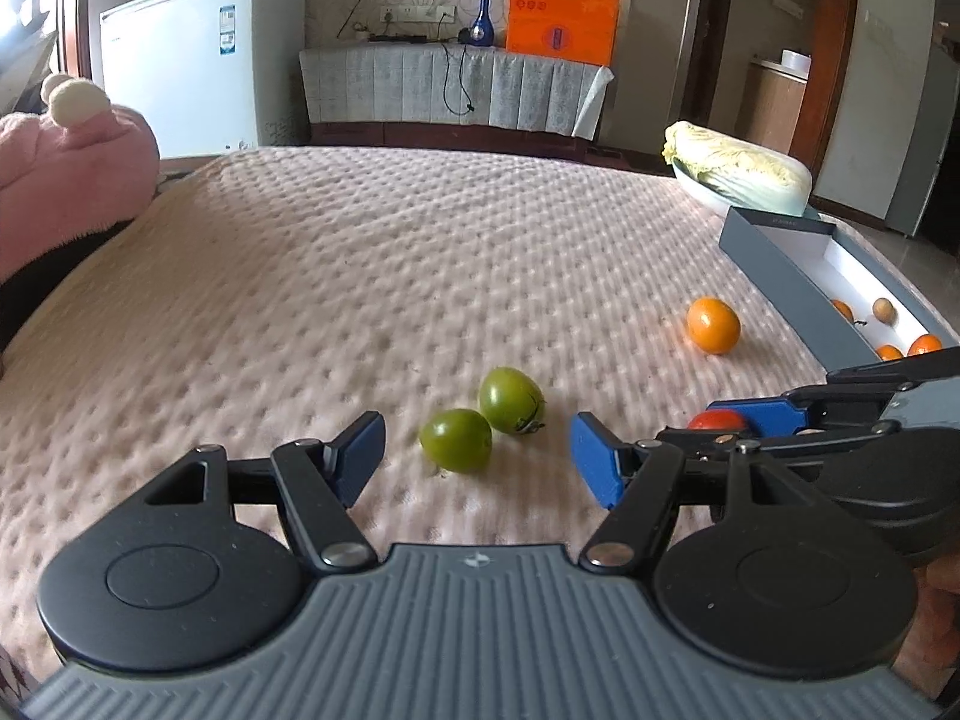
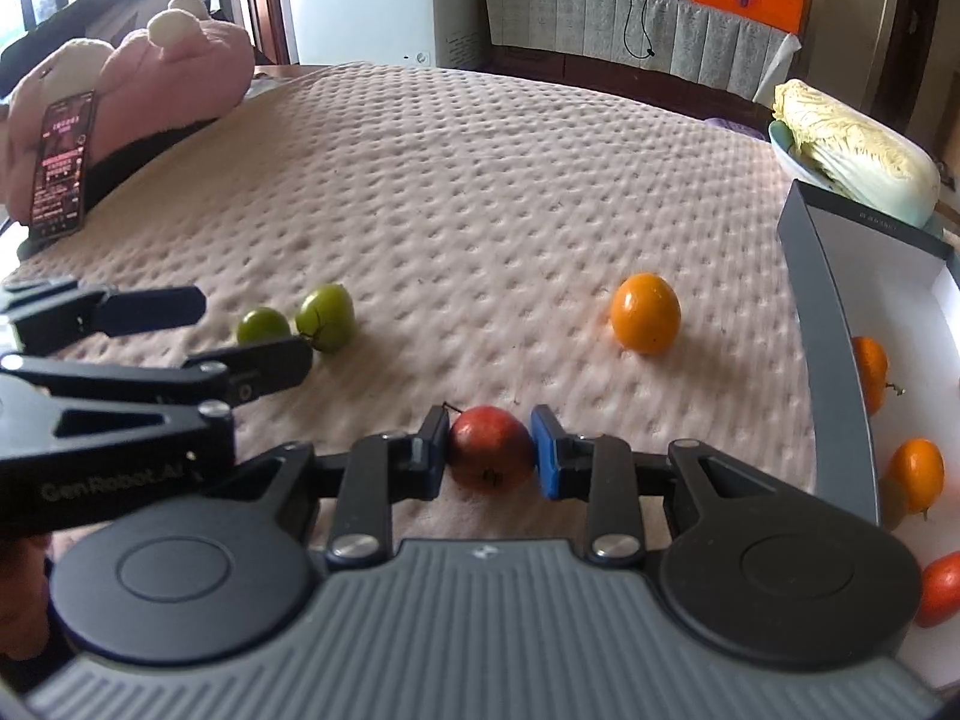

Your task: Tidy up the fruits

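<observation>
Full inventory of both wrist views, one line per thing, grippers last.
Green fruits: 2, green, touching each other on the bedspread, ahead of the left gripper.
Orange fruit: 1, orange, alone on the bedspread near the box.
Red fruit: 1, red, between the right gripper's fingers.
Box: 1, grey outside, white inside, right edge; holds several orange fruits, one red, one brownish.
Cabbage: 1, pale yellow-green, in a bowl behind the box.
Bedspread: 1, pinkish beige, dimpled.
Plush toy: 1, pink, far left.
Phone: 1, screen lit, leaning on the plush toy.
Freezer: 1, white, background.
Left gripper: open, blue pads.
Right gripper: shut on the red fruit.
</observation>
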`<state>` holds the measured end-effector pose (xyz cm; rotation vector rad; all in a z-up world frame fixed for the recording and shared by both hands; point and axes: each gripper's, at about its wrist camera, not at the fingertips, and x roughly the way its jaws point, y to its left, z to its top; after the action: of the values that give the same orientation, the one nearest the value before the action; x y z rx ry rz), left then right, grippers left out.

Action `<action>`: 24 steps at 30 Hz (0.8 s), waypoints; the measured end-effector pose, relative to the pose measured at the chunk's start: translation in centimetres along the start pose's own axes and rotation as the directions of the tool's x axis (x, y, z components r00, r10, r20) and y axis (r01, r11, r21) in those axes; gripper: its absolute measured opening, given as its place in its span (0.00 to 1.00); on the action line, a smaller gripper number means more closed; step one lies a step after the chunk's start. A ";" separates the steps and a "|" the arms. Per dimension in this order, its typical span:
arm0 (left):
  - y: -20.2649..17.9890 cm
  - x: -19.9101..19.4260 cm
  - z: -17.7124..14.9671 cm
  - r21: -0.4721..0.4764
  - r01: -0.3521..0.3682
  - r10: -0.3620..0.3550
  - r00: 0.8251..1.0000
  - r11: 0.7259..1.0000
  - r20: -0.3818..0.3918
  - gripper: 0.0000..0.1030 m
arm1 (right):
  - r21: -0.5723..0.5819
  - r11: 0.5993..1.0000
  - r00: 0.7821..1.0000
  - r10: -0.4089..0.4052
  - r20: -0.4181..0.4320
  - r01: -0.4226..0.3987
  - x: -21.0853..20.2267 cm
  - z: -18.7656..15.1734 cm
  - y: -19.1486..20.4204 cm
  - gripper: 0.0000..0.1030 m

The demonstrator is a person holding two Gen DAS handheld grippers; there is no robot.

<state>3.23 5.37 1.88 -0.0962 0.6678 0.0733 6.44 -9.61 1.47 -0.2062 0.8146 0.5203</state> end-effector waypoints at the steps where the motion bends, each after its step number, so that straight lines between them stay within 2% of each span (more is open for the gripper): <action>1: 0.0 0.1 -0.1 0.003 -0.003 0.003 1.000 1.000 -0.002 0.71 | -0.001 1.000 1.000 0.000 -0.001 0.000 0.0 0.0 -0.1 0.32; 14: 0.0 2.1 -0.7 0.047 -0.047 0.049 0.998 0.998 -0.031 0.71 | -0.009 1.000 1.000 -0.001 0.001 0.001 0.0 -0.1 0.0 0.32; 24: -0.2 2.7 -0.5 0.063 -0.042 0.044 0.999 0.997 -0.026 0.71 | -0.009 1.000 1.000 -0.001 0.001 0.001 -0.1 -0.1 0.0 0.32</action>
<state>5.04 5.22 -0.19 -0.0226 0.6987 0.0926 6.34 -9.64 1.47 -0.2148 0.8116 0.5233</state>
